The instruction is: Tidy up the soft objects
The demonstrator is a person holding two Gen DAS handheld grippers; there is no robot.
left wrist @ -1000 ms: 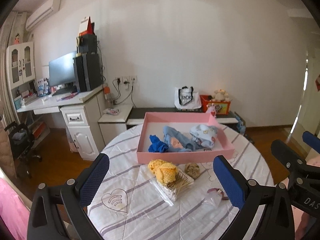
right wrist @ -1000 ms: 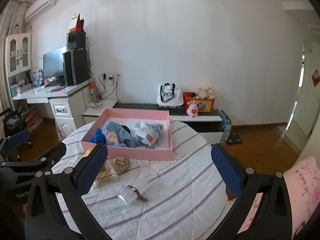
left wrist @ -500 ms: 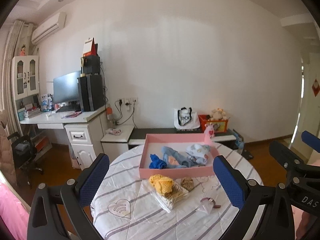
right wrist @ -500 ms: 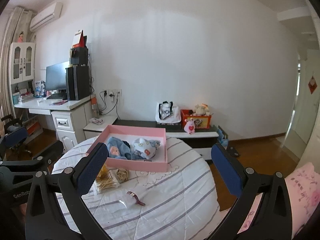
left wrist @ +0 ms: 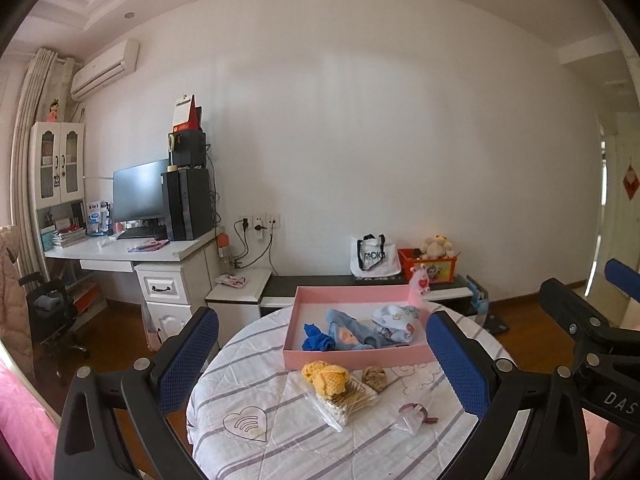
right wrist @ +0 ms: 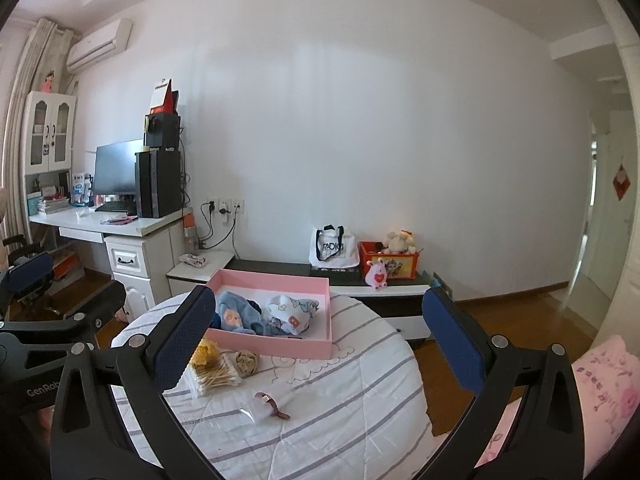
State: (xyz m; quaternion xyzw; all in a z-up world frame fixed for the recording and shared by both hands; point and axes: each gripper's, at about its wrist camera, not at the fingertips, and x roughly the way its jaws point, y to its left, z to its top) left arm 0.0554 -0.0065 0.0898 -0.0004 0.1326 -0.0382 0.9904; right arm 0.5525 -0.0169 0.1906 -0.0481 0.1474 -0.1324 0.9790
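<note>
A pink box [left wrist: 360, 358] [right wrist: 276, 344] stands on the round striped table [left wrist: 280, 440] [right wrist: 340, 420]. Inside lie a blue cloth [left wrist: 318, 342], a light-blue garment [left wrist: 350, 332] [right wrist: 236, 316] and a white patterned cloth [left wrist: 396, 320] [right wrist: 292, 314]. In front of the box rest a yellow knit piece [left wrist: 326, 376] [right wrist: 206, 350] and a small beige scrunchie [left wrist: 375, 377] [right wrist: 246, 362]. My left gripper [left wrist: 320, 360] and right gripper [right wrist: 320, 344] are both open, held back from the table with nothing between their fingers.
A clear pack of cotton swabs [left wrist: 346, 402] [right wrist: 214, 378] and a small clear bag with a dark-red strap [left wrist: 414, 418] [right wrist: 268, 404] lie on the table. Behind are a white desk with a monitor [left wrist: 140, 196], a low cabinet with a tote bag [left wrist: 374, 256], and a pink cushion [right wrist: 592, 392] at right.
Both grippers have pulled back and tilted up: the table and box look smaller and lower, and more wall and ceiling show. Both stayed open; nothing on the table moved.
</note>
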